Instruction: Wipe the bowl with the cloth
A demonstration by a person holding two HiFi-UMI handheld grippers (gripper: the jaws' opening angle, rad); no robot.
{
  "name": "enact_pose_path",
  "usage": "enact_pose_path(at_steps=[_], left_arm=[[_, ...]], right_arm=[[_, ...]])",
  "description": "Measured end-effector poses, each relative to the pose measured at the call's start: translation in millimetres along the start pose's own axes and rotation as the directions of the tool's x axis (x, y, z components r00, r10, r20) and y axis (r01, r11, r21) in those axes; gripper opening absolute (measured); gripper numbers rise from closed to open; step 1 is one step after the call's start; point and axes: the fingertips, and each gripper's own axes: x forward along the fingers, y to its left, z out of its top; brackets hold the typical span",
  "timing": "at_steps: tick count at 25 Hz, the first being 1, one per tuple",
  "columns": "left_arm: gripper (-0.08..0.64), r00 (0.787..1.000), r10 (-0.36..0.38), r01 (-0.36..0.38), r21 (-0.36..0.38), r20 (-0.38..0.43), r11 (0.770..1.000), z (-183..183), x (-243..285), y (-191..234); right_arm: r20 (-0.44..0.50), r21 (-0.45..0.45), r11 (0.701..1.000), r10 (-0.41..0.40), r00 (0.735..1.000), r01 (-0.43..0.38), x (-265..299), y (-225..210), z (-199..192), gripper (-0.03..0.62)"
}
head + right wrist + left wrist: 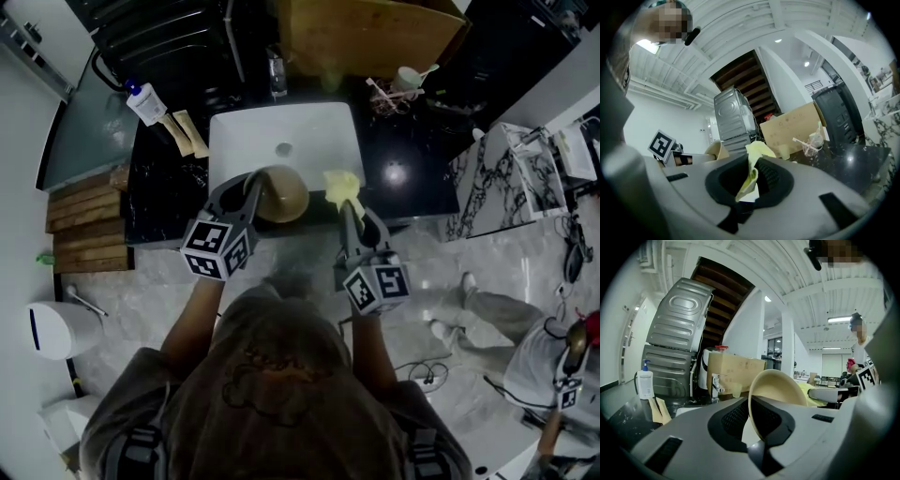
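A tan bowl (281,194) is held tilted on its side over the front edge of the white sink (286,141), with my left gripper (255,189) shut on its rim. In the left gripper view the bowl (776,394) stands edge-on between the jaws. My right gripper (348,204) is shut on a yellow cloth (341,187), held just right of the bowl and apart from it. In the right gripper view the cloth (752,171) hangs crumpled between the jaws, and the bowl (717,151) shows at the left.
A black stone counter (412,169) surrounds the sink. A soap pump bottle (145,101) stands at the back left, a faucet (277,75) behind the basin, a cardboard box (370,37) beyond, a small cup with sticks (408,77) at back right. Another person (525,347) is at the lower right.
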Motion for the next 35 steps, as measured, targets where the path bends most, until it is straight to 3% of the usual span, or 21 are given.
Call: enact_pose_path(at_steps=[6, 14, 24, 35], left_arm=[[0.020, 1.000, 0.006, -0.006, -0.011, -0.001, 1.000, 3, 21, 14], [0.020, 0.999, -0.051, 0.051, -0.026, 0.019, 0.998, 16, 68, 29], [0.020, 0.994, -0.105, 0.105, 0.014, -0.001, 0.994, 20, 121, 49], [0.019, 0.980, -0.182, 0.188, 0.076, -0.074, 0.979, 5, 155, 54]], right_arm=[[-0.028, 0.002, 1.000, -0.001, 1.000, 0.001, 21, -10, -3, 0.021], [-0.036, -0.040, 0.998, -0.045, 0.998, 0.043, 52, -30, 11, 0.021], [-0.037, -0.063, 0.995, -0.075, 0.996, 0.073, 98, -56, 22, 0.021], [-0.039, -0.100, 0.995, -0.015, 0.999, 0.011, 152, -52, 36, 0.021]])
